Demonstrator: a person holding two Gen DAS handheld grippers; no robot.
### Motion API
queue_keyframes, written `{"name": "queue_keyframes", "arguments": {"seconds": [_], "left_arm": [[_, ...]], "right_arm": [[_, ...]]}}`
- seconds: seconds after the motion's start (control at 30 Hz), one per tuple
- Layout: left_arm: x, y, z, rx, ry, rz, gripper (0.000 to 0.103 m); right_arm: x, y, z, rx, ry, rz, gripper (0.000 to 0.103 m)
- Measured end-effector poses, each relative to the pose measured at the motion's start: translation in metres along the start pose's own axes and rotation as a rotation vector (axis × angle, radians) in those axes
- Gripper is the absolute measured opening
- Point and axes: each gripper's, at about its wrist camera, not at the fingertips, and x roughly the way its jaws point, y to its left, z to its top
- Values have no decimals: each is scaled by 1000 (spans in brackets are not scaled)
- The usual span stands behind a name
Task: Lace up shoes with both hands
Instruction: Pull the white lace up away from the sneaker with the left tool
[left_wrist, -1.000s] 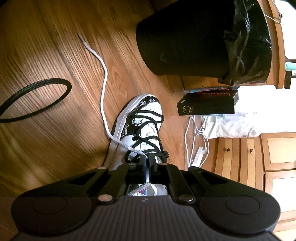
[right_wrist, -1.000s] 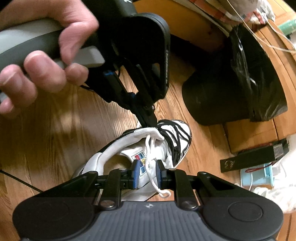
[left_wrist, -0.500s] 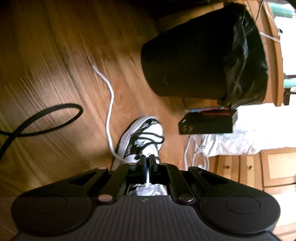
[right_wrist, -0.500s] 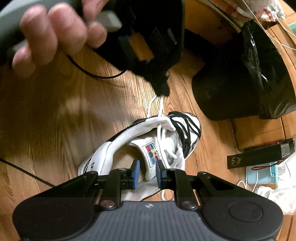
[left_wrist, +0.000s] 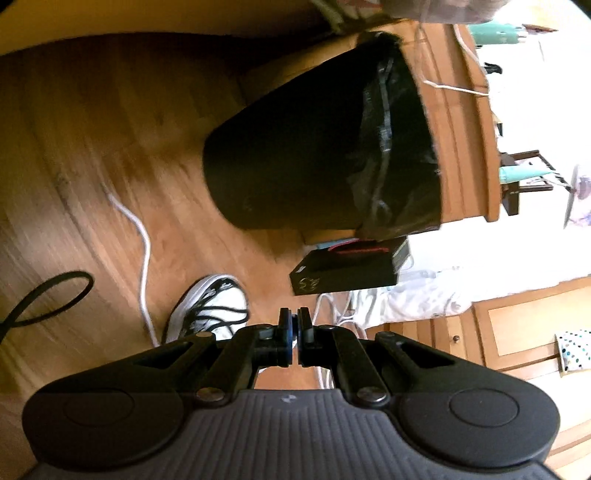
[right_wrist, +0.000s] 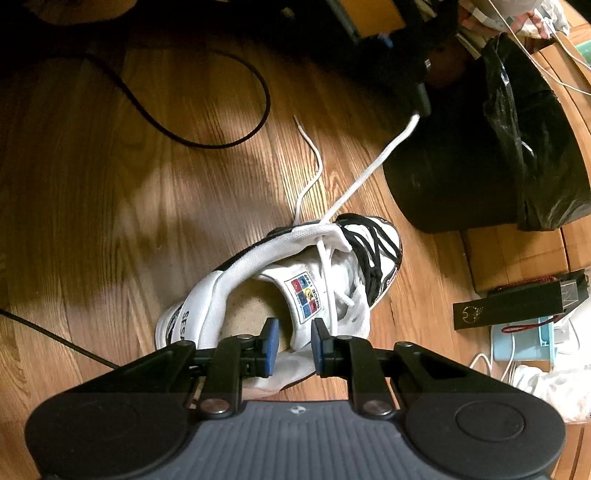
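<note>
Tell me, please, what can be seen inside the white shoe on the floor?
Inside the shoe a tan insole and the tongue with its coloured label show. The toe end is hidden under the tongue and black laces.

Left tongs (right_wrist: 421, 105) are dark and blurred; the shoe's (left_wrist: 210, 310) heel hides behind them.

You are in a home room: a wooden floor (right_wrist: 110, 192), a lined black waste bin (left_wrist: 314, 147), wooden cabinet doors (left_wrist: 517, 332) and crumpled white cloth (left_wrist: 413, 299) beside charging cables (left_wrist: 325, 306).
</note>
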Motion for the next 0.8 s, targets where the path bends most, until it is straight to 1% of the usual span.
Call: {"name": "queue_keyframes", "arguments": {"seconds": [0.3, 0.43, 0.63, 0.8], "left_arm": [[-15, -19, 12, 39, -45, -40, 3], [-19, -29, 19, 72, -61, -49, 3], [-31, -42, 26, 106, -107, -65, 3], [-44, -59, 29, 173, -155, -84, 3]], "right_arm": [[0, 2, -3, -12, 19, 9, 21], [-1, 2, -4, -13, 22, 12, 21], [-1, 2, -4, -5, 19, 8, 21], [0, 2, -5, -6, 21, 9, 21]]}}
